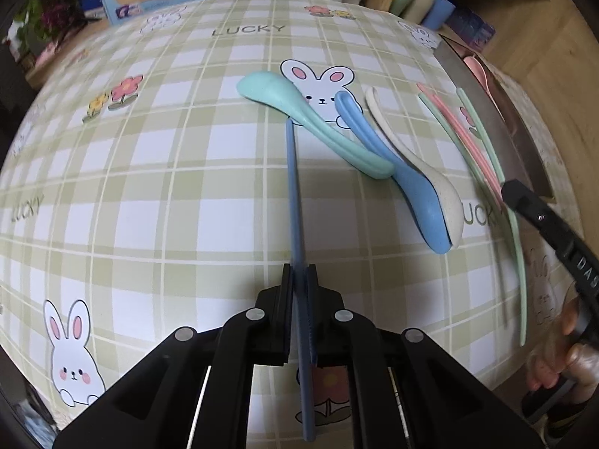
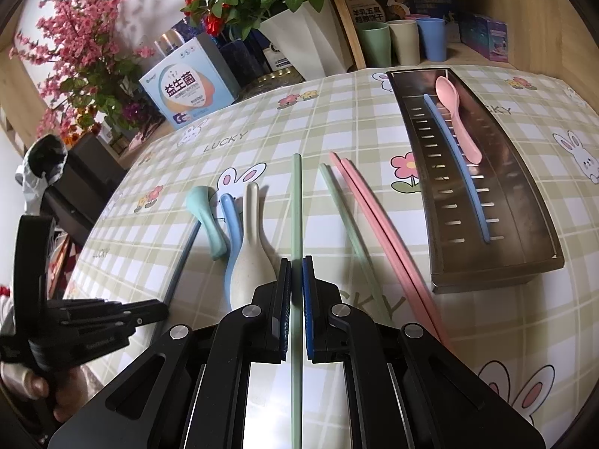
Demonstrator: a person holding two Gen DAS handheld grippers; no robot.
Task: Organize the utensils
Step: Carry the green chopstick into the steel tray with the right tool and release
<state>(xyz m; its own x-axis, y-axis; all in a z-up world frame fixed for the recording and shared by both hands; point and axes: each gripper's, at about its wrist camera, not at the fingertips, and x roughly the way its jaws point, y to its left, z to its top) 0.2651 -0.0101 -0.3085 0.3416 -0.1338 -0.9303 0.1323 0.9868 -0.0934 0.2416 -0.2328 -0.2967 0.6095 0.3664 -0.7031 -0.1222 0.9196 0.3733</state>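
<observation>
Here the left gripper clamps 1 blue chopstick above the tablecloth, and the right gripper pinches 1 green chopstick, beside the metal tray.

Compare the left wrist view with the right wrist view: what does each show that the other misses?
Left wrist only: the left hand-held gripper shut on a blue chopstick.

Right wrist only: inside the metal tray, a pink spoon and another blue chopstick; the right hand-held gripper shut on a green chopstick.

Both: teal spoon, blue spoon, cream spoon, pink chopsticks.
</observation>
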